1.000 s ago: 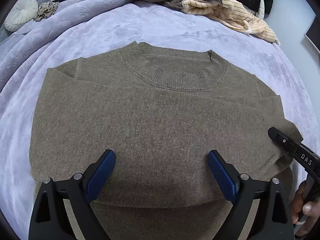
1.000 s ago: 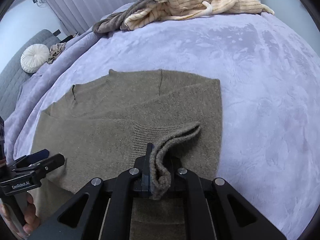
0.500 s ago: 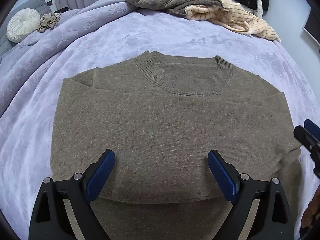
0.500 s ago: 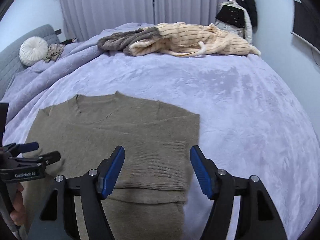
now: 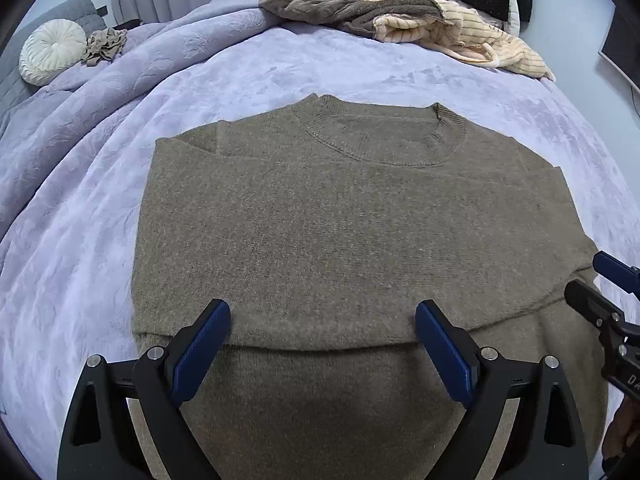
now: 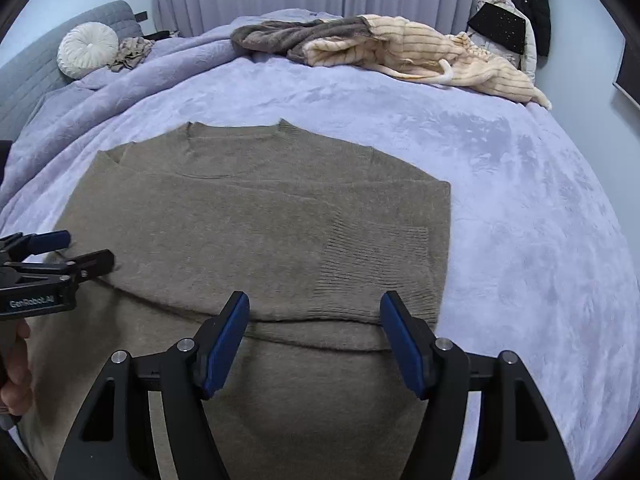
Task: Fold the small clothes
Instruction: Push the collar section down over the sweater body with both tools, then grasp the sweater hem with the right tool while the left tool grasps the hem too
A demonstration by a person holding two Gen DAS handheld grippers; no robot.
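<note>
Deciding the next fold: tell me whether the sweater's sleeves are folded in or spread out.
Folded in: the sweater lies rectangular, one ribbed cuff across its body.

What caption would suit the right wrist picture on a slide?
Right gripper, fingers open and empty, above an olive sweater with its sleeves folded in, on a lilac bedspread.

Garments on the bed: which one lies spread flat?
The olive-brown sweater nearest the fingers; the grey-brown garment and cream striped garment lie crumpled at the far edge.
</note>
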